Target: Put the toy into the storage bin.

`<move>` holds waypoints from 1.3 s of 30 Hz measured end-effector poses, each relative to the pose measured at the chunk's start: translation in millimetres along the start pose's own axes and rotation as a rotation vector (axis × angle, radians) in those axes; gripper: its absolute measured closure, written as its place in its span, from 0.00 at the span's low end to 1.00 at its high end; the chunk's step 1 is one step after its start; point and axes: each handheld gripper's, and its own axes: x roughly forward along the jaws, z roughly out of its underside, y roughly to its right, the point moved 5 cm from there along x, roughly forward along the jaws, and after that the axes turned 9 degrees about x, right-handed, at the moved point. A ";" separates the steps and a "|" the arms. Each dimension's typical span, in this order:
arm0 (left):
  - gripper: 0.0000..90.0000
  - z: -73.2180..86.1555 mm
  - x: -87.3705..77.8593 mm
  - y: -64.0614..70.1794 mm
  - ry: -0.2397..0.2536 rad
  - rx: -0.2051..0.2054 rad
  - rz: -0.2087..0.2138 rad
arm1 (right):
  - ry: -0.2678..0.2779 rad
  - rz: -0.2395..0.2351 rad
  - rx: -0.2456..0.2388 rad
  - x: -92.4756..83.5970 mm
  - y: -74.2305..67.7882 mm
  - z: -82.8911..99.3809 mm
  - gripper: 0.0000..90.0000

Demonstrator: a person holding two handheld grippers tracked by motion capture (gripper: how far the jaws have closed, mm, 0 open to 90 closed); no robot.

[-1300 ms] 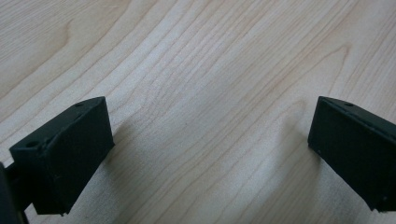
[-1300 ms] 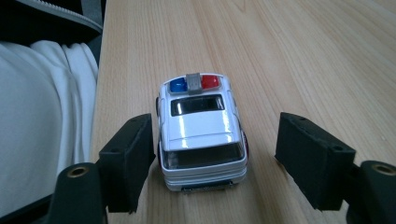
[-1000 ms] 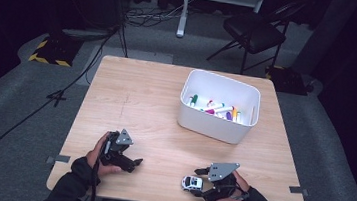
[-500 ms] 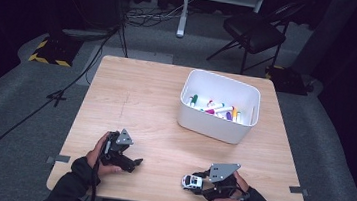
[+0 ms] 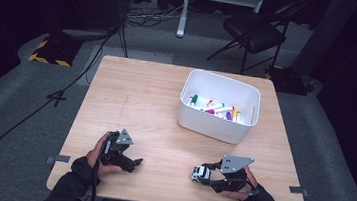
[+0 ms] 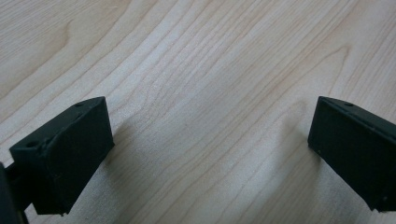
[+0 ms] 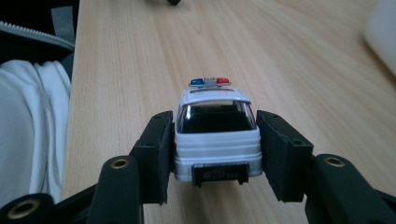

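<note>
A small white toy police car [image 7: 216, 140] with red and blue roof lights sits between the pads of my right gripper [image 7: 215, 135], rear end toward the camera. The jaws have just been closing and both pads now press on the car's sides. In the high view the car [image 5: 199, 172] and right gripper [image 5: 207, 177] are near the table's front edge, right of centre. My left gripper [image 5: 129, 162] rests at the front left, jaws wide apart. In the left gripper view the left gripper [image 6: 205, 140] has just bare wood between its jaws.
A white bin [image 5: 214, 127] holding several coloured markers [image 5: 216, 108] stands at the back right of the wooden table [image 5: 146, 102]. A white garment [image 7: 28, 130] lies past the table's near edge. A black chair [image 5: 254, 33] stands behind the table.
My right gripper's jaws have closed onto the toy police car, and gripper and car have shifted slightly away from the front edge. The left gripper has stayed put.
</note>
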 end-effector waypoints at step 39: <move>0.00 -0.1 0.3 0.9 -0.008 -0.011 0.013 | 0.161 0.141 0.060 -64.9 29.5 -50.8 0.54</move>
